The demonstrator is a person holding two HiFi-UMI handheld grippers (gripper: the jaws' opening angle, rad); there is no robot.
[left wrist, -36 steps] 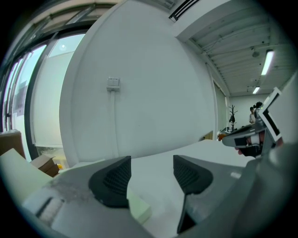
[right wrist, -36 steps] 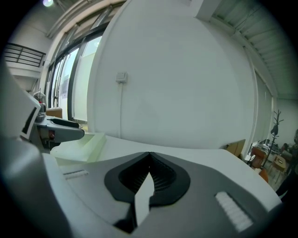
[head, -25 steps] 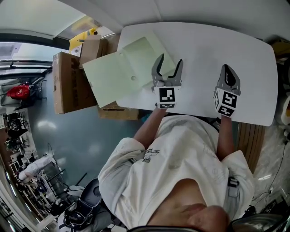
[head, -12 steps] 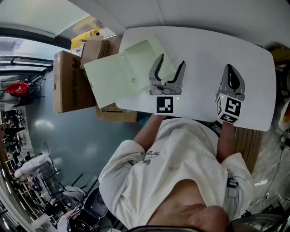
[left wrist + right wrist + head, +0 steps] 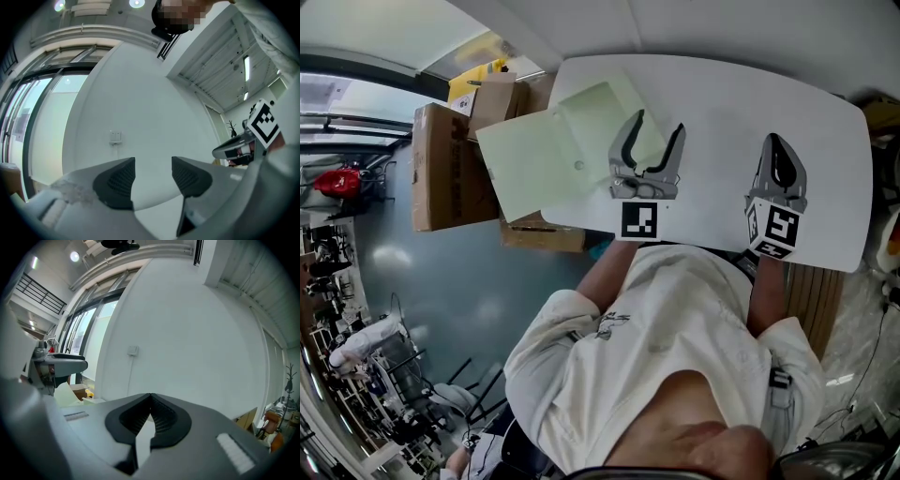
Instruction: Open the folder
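Observation:
A pale green folder [image 5: 539,155] lies spread open at the white table's left end, with its left flap hanging past the edge. My left gripper [image 5: 657,125] hovers just right of the folder, over its near corner. In the left gripper view, the left gripper [image 5: 152,171] faces a white wall; its jaws are open and have just been closing a little, with nothing between them. My right gripper [image 5: 773,142] is held over bare table on the right. Its jaws are shut and empty in the right gripper view [image 5: 151,397], where the folder [image 5: 63,392] shows at the left.
The white table [image 5: 741,94] has a curved far edge. Brown cardboard boxes [image 5: 441,169] stand on the floor beside its left end, under the overhanging flap. A wall switch [image 5: 115,136] is on the wall ahead. The person's torso fills the lower head view.
Both grippers have risen a little above the table. The left jaws stand slightly narrower than before. The folder lies open as it was.

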